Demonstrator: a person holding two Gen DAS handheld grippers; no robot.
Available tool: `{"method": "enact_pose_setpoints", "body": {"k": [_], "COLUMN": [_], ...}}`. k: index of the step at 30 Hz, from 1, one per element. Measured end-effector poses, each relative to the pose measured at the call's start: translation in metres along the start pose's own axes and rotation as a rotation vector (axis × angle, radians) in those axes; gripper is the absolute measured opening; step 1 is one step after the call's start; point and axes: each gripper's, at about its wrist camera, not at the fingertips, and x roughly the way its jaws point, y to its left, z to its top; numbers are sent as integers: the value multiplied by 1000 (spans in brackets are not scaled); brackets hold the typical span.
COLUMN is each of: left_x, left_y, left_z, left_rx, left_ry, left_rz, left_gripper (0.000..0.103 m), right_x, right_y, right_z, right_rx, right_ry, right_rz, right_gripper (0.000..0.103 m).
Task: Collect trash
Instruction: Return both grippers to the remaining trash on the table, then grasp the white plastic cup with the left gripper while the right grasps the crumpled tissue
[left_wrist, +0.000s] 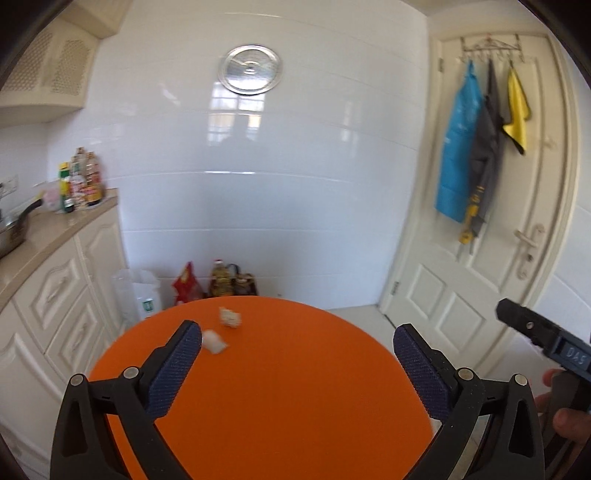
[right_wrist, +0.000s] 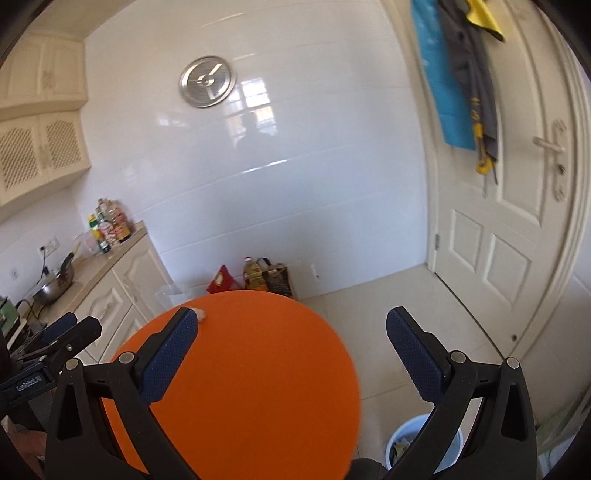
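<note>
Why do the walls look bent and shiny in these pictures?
Both views use a fisheye lens, which bows the tile wall and door; the glossy tiles mirror a bright window below the round metal disc in the left wrist view, where the edges look slightly smeared.

A black gripper arm (right_wrist: 436, 435) is covering most of the pale blue bin (right_wrist: 402, 439), while the left finger (right_wrist: 173, 347) is hiding most of a crumpled paper wad (right_wrist: 201, 314).

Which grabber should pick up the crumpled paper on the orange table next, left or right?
Probably left. The left gripper is open, with the nearer paper wad beside its finger. The right gripper aims mostly past the orange table.
</note>
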Motion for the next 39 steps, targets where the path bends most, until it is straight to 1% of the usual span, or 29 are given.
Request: {"method": "enact_pose_setpoints", "body": {"k": [1, 3, 5, 6, 7, 9, 10, 11, 15, 16, 20, 24, 28, 29, 34, 36, 39], "left_x": [-5, -7, -3, 1, 3, 18, 19, 31, 67, 81, 141, 217, 297, 320, 405, 435, 467], "left_y": [12, 25, 38, 43, 49, 55, 61, 61, 59, 61, 53, 43, 33, 34, 31, 36, 33], "left_z": [-6, -19, -26, -28, -29, -23, -27, -18, -8, -1, 13, 27, 38, 46, 58, 58, 62], "left_rx": [-19, -47, -73, -83, -94, -107, -112, -114, -118, -119, -108, -90, -63, -57, -46, -47, -50], "left_ry": [2, 11, 23, 28, 34, 47, 53, 60, 98, 108, 161, 239, 327, 347, 416, 437, 457], "left_rz": [18, 56, 93, 106, 119, 142, 155, 163, 182, 183, 197, 202, 208, 210, 192, 188, 162], "left_gripper": [102, 102, 102, 102, 102, 102, 102, 102, 102, 102, 102, 102, 102, 102, 101, 101, 98], "right_x": [2, 7, 16, 18, 24, 35, 41, 48, 84, 98, 144, 204, 252, 263, 309, 323, 340], "right_y": [8, 27, 50, 51, 61, 77, 84, 91, 115, 121, 129, 131, 125, 125, 119, 119, 119], "right_z": [1, 1, 0, -2, -3, -4, -4, -5, -8, -9, -12, -15, -20, -21, -30, -32, -36], "right_rx": [-15, -47, -86, -97, -115, -148, -163, -177, -225, -237, -258, -253, -239, -238, -222, -209, -200], "right_ry": [-2, -3, 2, 4, 8, 17, 22, 28, 66, 83, 143, 227, 296, 312, 379, 397, 423], "right_rz": [11, 35, 64, 74, 90, 110, 118, 126, 150, 157, 161, 173, 184, 183, 174, 169, 166], "right_gripper": [103, 103, 103, 103, 103, 103, 103, 103, 103, 103, 103, 103, 103, 103, 103, 103, 103]}}
